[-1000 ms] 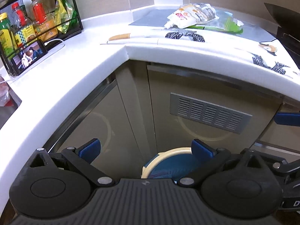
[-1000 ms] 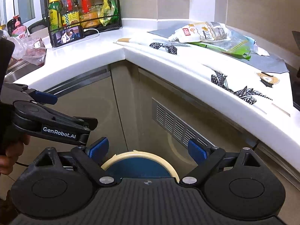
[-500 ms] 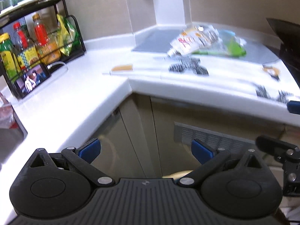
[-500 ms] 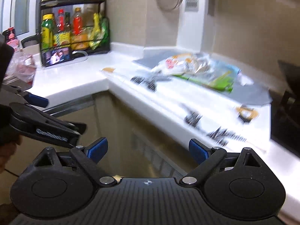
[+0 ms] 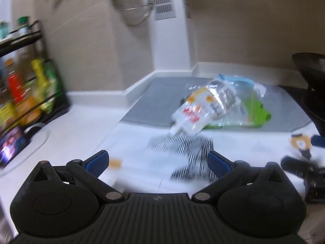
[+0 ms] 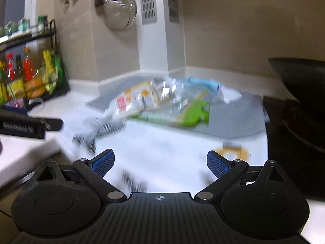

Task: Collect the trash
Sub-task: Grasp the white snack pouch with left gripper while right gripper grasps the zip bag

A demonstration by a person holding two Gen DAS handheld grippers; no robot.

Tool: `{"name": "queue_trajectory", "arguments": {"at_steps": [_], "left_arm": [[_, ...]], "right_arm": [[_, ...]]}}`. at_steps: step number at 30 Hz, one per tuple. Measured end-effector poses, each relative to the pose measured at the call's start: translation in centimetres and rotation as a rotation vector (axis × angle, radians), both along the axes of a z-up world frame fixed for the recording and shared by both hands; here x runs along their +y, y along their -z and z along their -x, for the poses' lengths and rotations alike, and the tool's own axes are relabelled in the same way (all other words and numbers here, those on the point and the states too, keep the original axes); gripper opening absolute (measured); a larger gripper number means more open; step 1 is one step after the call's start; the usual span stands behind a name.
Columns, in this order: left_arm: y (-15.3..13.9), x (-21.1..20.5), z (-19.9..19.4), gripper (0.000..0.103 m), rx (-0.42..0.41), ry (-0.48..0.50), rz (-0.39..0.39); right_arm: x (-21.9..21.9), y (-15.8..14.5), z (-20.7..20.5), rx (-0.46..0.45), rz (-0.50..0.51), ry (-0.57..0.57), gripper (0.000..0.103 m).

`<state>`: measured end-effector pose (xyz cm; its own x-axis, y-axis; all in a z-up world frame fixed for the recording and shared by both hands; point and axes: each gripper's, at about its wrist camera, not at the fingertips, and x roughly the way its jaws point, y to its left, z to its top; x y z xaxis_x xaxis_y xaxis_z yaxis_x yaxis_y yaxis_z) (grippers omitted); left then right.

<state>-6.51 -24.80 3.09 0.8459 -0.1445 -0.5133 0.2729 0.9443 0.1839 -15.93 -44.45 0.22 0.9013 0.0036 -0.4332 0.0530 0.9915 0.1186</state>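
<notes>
A heap of plastic trash lies on the white counter near the corner: a white spouted pouch (image 5: 195, 116) (image 6: 130, 103), clear wrappers and a green-edged bag (image 5: 254, 111) (image 6: 195, 111), resting partly on a grey mat (image 5: 154, 99). White paper with black striped print (image 5: 182, 148) (image 6: 89, 138) lies in front of it. My left gripper (image 5: 157, 162) is open and empty, short of the striped paper. My right gripper (image 6: 160, 162) has its jaws opening wide with nothing between them, above the counter before the heap. Both views are blurred.
A black rack of bottles and snack packs (image 5: 26, 93) (image 6: 30, 75) stands at the left, a phone (image 5: 12, 144) leaning before it. A metal strainer (image 5: 132, 6) hangs on the wall. A black wok (image 6: 300, 105) sits at the right. An orange-and-white paper (image 5: 300, 142) lies nearby.
Both grippers rose from beside the blue bin on the floor to counter height and swung toward the trash heap. The bin has left both views.
</notes>
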Motion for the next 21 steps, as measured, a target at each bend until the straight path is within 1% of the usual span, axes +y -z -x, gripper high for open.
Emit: {"name": "queue_trajectory", "arguments": {"at_steps": [1, 3, 6, 9, 11, 12, 14, 15, 17, 18, 19, 21], "left_arm": [[0.0, -0.7, -1.4, 0.103, 0.008, 0.016, -0.007], [0.6, -2.2, -4.0, 0.103, 0.022, 0.021, -0.016], [2.1, -4.5, -7.6, 0.103, 0.089, 0.037, -0.062], [3.0, -5.8, -9.9, 0.103, 0.108, 0.026, -0.049], [3.2, -6.5, -11.3, 0.103, 0.121, 0.019, -0.028], [3.2, -6.9, -11.9, 0.103, 0.124, 0.013, -0.024], [3.2, -7.7, -13.0, 0.103, 0.125, 0.013, -0.026], [3.1, -8.1, -13.4, 0.103, 0.126, 0.015, -0.028], [2.9, -8.8, -14.0, 0.103, 0.121, 0.028, -0.028], [2.9, -9.2, -14.4, 0.103, 0.119, 0.036, -0.033], [2.9, -9.5, -14.7, 0.103, 0.118, 0.047, -0.039], [3.1, -10.3, -15.3, 0.103, 0.127, 0.064, -0.064]], "right_arm": [[-0.6, -0.2, -1.5, -0.001, -0.012, 0.017, 0.099], [-2.1, -0.1, -4.6, -0.001, -0.071, 0.058, 0.1], [-4.9, 0.8, -9.1, 0.019, -0.212, 0.123, 0.099], [-7.4, 2.4, -12.1, 0.037, -0.35, 0.182, 0.099], [-8.6, 3.8, -13.3, 0.041, -0.468, 0.173, 0.099], [-8.8, 4.1, -13.4, 0.003, -0.5, 0.165, 0.1], [-9.6, 4.1, -14.1, -0.008, -0.576, 0.142, 0.1], [-9.9, 3.9, -14.4, -0.032, -0.59, 0.146, 0.099], [-10.1, 3.4, -14.9, -0.089, -0.519, 0.197, 0.1], [-10.2, 3.3, -15.4, -0.104, -0.486, 0.22, 0.1], [-10.6, 3.3, -16.2, -0.099, -0.48, 0.231, 0.1], [-11.6, 3.7, -17.8, -0.093, -0.52, 0.228, 0.1]]}}
